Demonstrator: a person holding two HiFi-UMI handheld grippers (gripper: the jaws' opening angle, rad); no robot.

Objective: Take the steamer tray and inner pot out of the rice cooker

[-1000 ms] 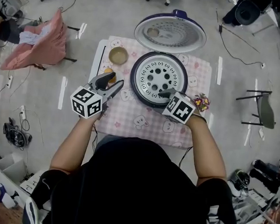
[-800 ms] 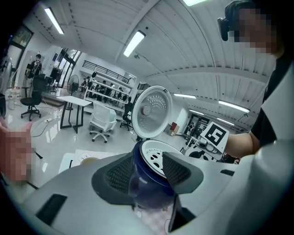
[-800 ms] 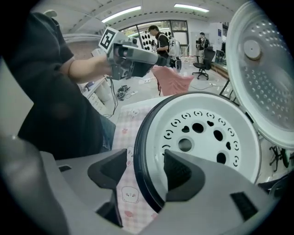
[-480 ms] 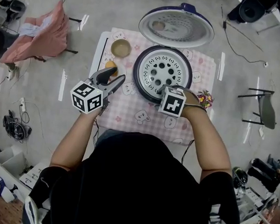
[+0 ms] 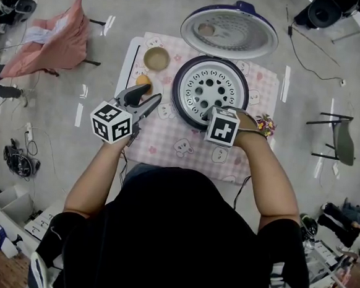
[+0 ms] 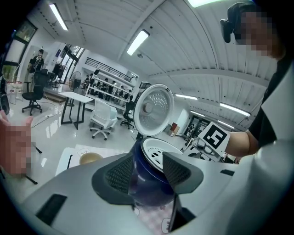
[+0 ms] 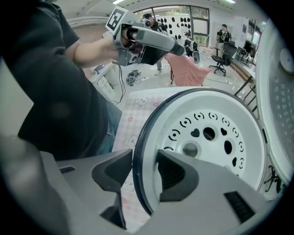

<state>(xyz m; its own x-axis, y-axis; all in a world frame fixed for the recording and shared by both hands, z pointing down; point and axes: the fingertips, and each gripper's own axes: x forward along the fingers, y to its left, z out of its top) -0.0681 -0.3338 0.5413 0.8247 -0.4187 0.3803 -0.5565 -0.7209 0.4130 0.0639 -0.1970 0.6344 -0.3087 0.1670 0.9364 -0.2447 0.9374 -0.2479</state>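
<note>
While closing right gripper (image 7: 144, 158) astride the near rim, could pinch rice cooker (image 5: 177, 91) wall together with steamer tray (image 5: 228, 94) seated inside, jamming the lift; left gripper (image 5: 152, 93) spread, empty, alongside.

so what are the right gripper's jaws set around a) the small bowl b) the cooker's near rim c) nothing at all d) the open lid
b: the right gripper straddles the rice cooker rim, its jaws closing with one outside the rim and one over the steamer tray.
</note>
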